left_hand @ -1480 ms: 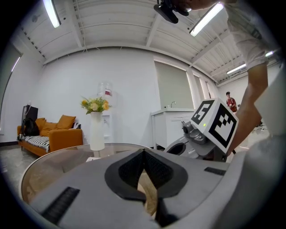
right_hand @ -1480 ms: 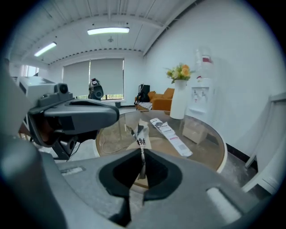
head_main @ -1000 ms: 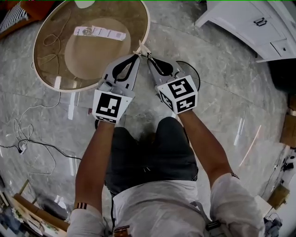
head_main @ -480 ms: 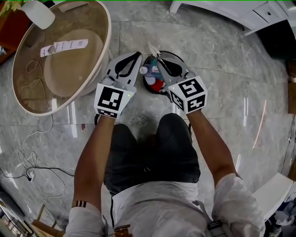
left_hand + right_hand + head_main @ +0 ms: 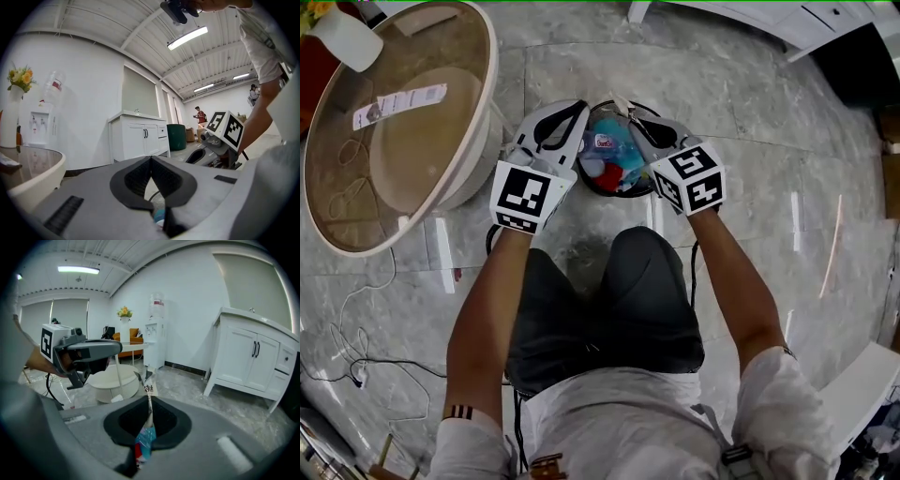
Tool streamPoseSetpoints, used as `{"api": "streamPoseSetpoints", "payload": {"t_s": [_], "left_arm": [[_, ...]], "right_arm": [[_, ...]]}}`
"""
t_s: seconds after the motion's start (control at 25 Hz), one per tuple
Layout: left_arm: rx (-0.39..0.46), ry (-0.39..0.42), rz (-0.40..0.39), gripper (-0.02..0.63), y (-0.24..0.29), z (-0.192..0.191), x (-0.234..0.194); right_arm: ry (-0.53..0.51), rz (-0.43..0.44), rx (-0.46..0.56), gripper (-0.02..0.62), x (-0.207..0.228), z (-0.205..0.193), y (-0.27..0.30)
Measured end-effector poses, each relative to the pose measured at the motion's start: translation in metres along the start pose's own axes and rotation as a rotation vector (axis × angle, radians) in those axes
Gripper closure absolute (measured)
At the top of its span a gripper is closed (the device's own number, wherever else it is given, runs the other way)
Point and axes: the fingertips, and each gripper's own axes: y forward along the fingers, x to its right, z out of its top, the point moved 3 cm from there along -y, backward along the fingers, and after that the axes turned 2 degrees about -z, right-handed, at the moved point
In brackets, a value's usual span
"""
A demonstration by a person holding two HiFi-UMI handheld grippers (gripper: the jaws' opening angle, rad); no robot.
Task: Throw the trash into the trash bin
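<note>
Standing over a round black trash bin (image 5: 611,193) on a grey marble-look floor (image 5: 750,169), a person holds 2 grippers side by side above it in the head view. The left gripper (image 5: 581,106) sits over the bin's left rim and the right gripper (image 5: 626,107) over its right side, their tips close together near the far edge. A thin wrapper (image 5: 621,98) pokes out past the right gripper's tips, above the bin, which holds blue, red and white litter (image 5: 614,159). A round glass-topped table (image 5: 403,159) stands just left of the bin.

From the left gripper view, that gripper's jaws are pressed together at the tips with nothing caught between them. A patch of the blue litter shows through the gap beneath them. The right gripper's marker cube (image 5: 226,129) is at right, a white cabinet (image 5: 136,138) stands ahead, and a water dispenser (image 5: 40,123) and flowers (image 5: 21,77) are at left.

From the right gripper view, the jaws are clamped on the wrapper, a flat strip pinched edge-on. Its printed top end stands clear above the tips, and its blue and red end hangs down behind them. The left gripper is level with it at left, in front of the table's white base (image 5: 112,380).
</note>
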Motion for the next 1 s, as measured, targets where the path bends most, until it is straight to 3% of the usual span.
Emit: {"api": "streamPoseSetpoints", "payload": {"t_s": [0.24,0.44,1.0], "left_arm": [[-0.004,0.003,-0.009,0.607,0.008,-0.025,0.009],[-0.012,0.007,-0.003,0.607,0.011,-0.037,0.010],[-0.001,0.026,0.057,0.607,-0.008,-0.045,0.001]], "right_arm": [[-0.011,-0.006,-0.060,0.577,0.008,-0.036,0.011],[-0.009,-0.025,-0.087,0.531,0.014,-0.054,0.018],[-0.008,-0.009,-0.112,0.417,0.016,-0.071,0.033]]}}
